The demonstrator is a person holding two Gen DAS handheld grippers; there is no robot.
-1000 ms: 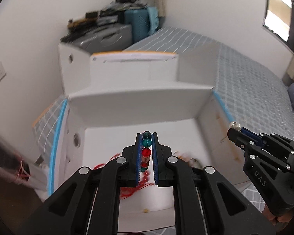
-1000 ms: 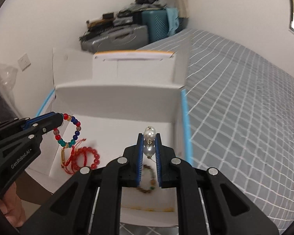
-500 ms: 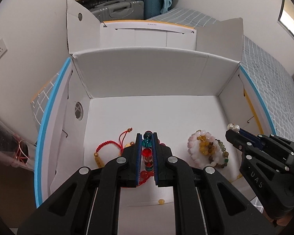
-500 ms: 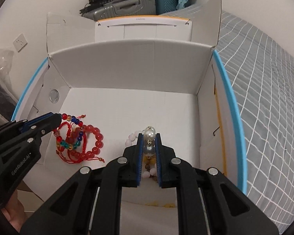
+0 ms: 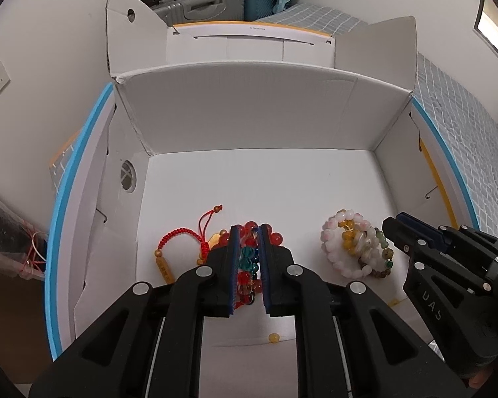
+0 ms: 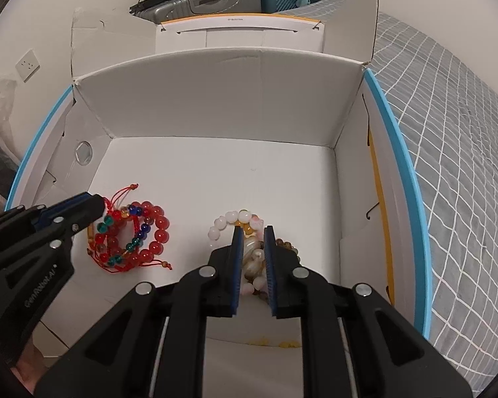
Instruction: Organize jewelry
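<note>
Both hand-held grippers hover slightly parted, left gripper (image 5: 248,232) over the red-and-teal bead bracelets (image 6: 132,235), right gripper (image 6: 253,236) over the pale bead bracelets (image 5: 355,248) inside the white cardboard box (image 5: 249,112), apparently releasing; next, lift clear.

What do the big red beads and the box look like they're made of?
Red beads: probably glass or polished stone, since they are glossy and translucent with highlights. Box: white corrugated cardboard, matte, with creased fold lines and raw flap edges.

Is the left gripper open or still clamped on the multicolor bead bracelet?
Open. In its own wrist view the left gripper shows a clear gap between its blue pads, and the multicolor bead bracelet lies on the red pile in the white box.
</note>
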